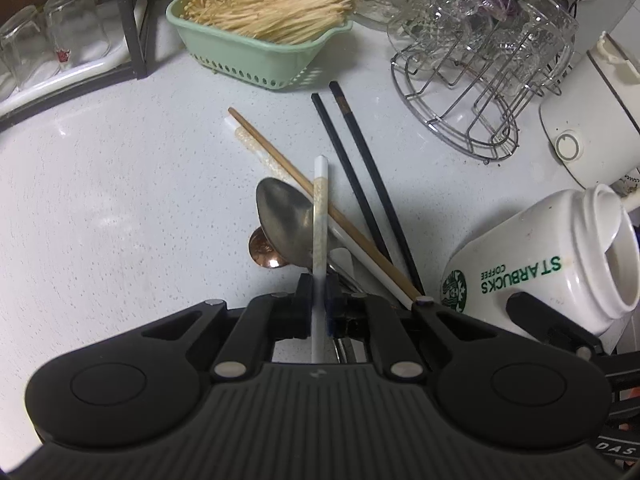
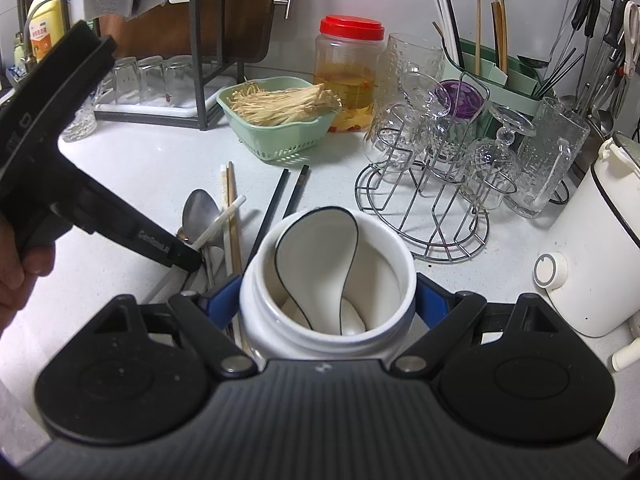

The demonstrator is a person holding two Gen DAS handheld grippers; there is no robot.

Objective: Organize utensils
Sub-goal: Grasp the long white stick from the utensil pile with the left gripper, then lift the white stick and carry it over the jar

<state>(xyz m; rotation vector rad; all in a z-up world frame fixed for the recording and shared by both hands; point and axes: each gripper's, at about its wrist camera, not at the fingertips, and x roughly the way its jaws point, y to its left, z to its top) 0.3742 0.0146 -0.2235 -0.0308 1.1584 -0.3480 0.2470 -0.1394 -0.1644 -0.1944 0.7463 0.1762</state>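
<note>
I stood at a white speckled counter point(image 1: 100, 184) in a kitchen corner. At the back were a green basket point(image 1: 256, 56) of thin mushrooms, a wire rack point(image 1: 472, 92) with glasses on it, and a white cooker point(image 2: 592, 256) far to the right. The left part of the counter was bare, so there was room to move there. The right side was crowded.

My left claw point(image 1: 319, 304) was clenched on one white chopstick point(image 1: 320, 216), which stuck up away from me. Under it lay a pile: two black chopsticks point(image 1: 352, 168), one brown chopstick point(image 1: 280, 160), one more white chopstick point(image 1: 248, 144), one steel spoon point(image 1: 284, 224) and one copper spoon point(image 1: 264, 250).

My right claw point(image 2: 326, 304) gripped one white jar point(image 2: 328, 320) by its sides, just right of the pile. Inside the jar leaned one white spoon point(image 2: 320, 240) with a dark rim.
</note>
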